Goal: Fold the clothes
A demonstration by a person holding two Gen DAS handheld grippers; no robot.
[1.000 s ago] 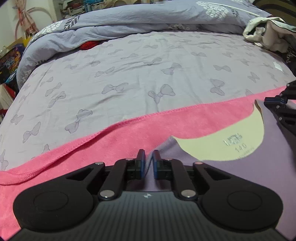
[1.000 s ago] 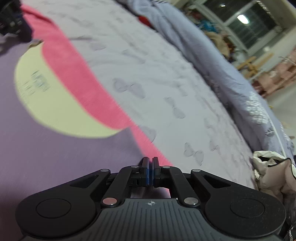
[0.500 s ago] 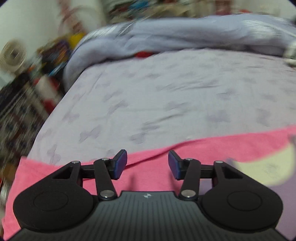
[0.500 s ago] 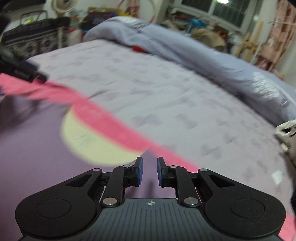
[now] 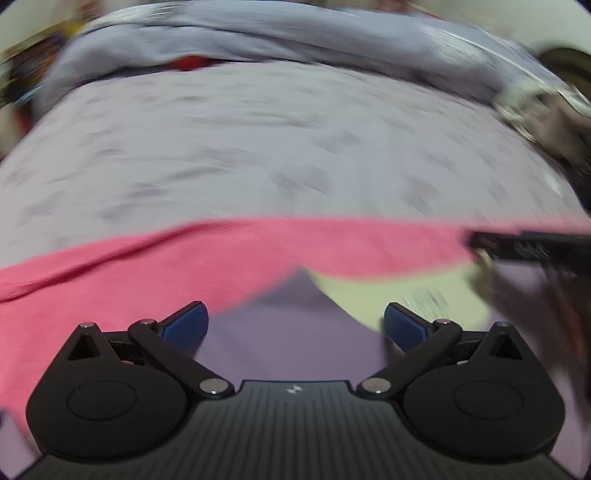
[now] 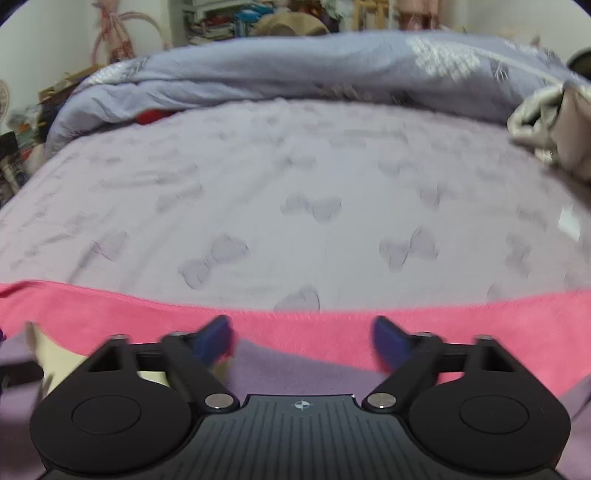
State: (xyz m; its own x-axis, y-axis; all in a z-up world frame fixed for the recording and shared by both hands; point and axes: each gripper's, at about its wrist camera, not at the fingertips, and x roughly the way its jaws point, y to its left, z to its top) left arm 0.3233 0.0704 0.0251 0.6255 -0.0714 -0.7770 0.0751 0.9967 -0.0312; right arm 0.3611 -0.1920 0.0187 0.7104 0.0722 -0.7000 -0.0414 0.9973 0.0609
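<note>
Bed (image 6: 295,192) runs ahead of both fingers; pink towel (image 5: 184,266) crosses just beyond them. Purple shirt (image 5: 288,332), collar ahead, lies flat under left gripper (image 5: 295,326) and right gripper (image 6: 303,341), both just opened wide, empty. Left view alone shows the size label (image 5: 428,295).

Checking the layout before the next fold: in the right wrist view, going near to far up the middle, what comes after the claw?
Purple garment → pink towel → bow-print sheet → rumpled blue duvet → cluttered shelves.
</note>
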